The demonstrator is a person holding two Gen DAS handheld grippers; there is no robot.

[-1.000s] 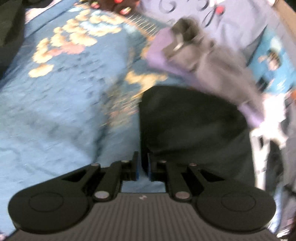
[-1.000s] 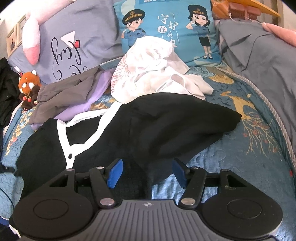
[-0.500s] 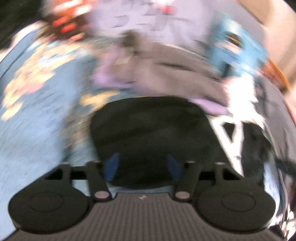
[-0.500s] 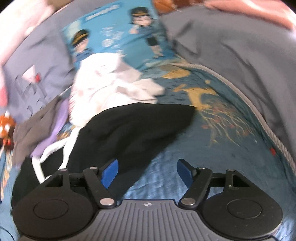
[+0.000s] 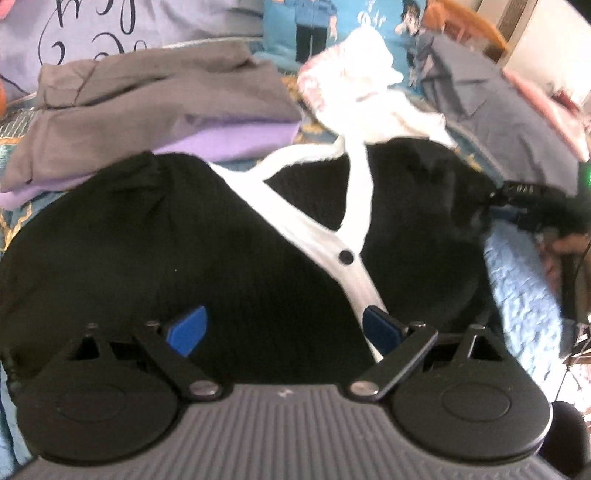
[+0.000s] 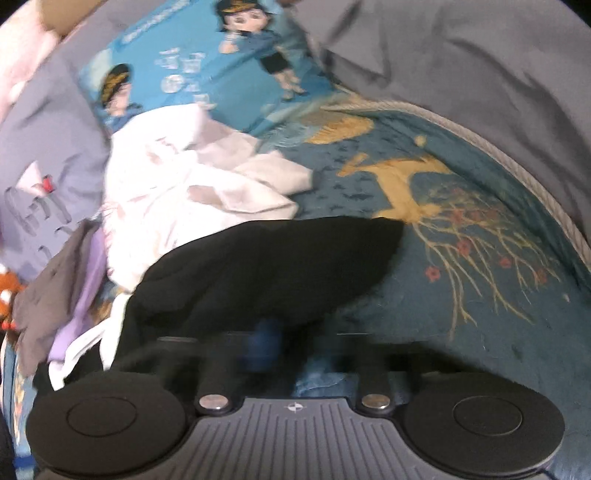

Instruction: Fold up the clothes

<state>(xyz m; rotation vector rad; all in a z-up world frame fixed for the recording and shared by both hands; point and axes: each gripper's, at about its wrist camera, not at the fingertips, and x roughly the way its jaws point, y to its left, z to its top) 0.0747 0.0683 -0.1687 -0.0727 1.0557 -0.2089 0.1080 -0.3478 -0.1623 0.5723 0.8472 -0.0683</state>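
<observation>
- On the bed, your blue quilt with its gold deer and branch pattern fills the right wrist view; its near edge is cut off behind the gripper body.
- Along the far side, a grey sheet is bunched up, and a blue cartoon pillow leans beside a lilac one with script lettering, both motion-blurred.
- The black cardigan with white trim and a dark button lies spread across the quilt directly in front of you, one sleeve reaching right.
- Behind it, a grey garment sits on a purple one, and a crumpled white garment lies just beside them, touching the cardigan's collar.
- Your left gripper hovers over the cardigan with its blue pads wide apart, grasping nothing.
- Your right gripper is at the sleeve edge, but its fingers are smeared by blur; you cannot tell whether they are closed.
</observation>
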